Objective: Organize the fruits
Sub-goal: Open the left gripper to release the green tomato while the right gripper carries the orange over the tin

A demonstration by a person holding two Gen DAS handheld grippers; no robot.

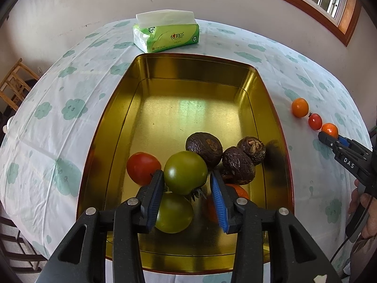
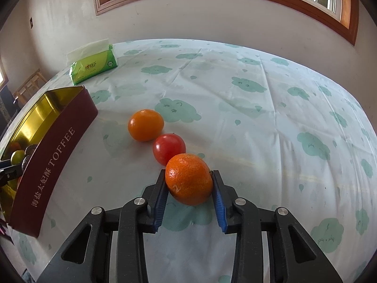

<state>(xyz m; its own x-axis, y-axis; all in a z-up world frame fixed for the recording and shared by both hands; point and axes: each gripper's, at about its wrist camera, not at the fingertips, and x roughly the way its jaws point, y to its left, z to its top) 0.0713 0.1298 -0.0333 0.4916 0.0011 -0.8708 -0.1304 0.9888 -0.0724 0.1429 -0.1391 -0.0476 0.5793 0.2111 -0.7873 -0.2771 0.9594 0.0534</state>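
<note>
Left wrist view: left gripper [image 1: 186,176] poised over the near end of the gold-lined tin [image 1: 266,87], blue-padded fingers [image 1: 218,195] spread on either side of a green tomato [image 1: 185,172]; left pad touching or nearly touching its skin, right pad with a sliver of gap, so a firm pinch cannot be told. Below it, a second green tomato [image 1: 173,214] lying on the tin floor near the front wall. To the left, a red tomato [image 1: 142,168]. Just beyond and to the right, three dark wrinkled fruits [image 1: 238,165] clustered together, touching one another. Partly hidden behind the right finger, an orange fruit [image 1: 239,189]. Far beyond the tin, a green tissue pack [image 1: 166,31] on the cloud-print tablecloth [image 1: 59,108]. Well right of the tin, a row of three small fruits on the cloth, with the right gripper [image 1: 326,138] at the nearest one. Right wrist view: right gripper [image 2: 189,184] low over the cloth, fingers [image 2: 161,198] closed against both sides of a mandarin [image 2: 188,179], pinching it. Just beyond, touching or nearly so, a small red tomato [image 2: 168,148], then a smooth orange [image 2: 145,124] farther left. At the far left, the tin's maroon wall [image 2: 56,155] lettered TOFFEE, fruit glimpsed inside. Tissue pack [image 2: 94,67] at the far left of the table.
</note>
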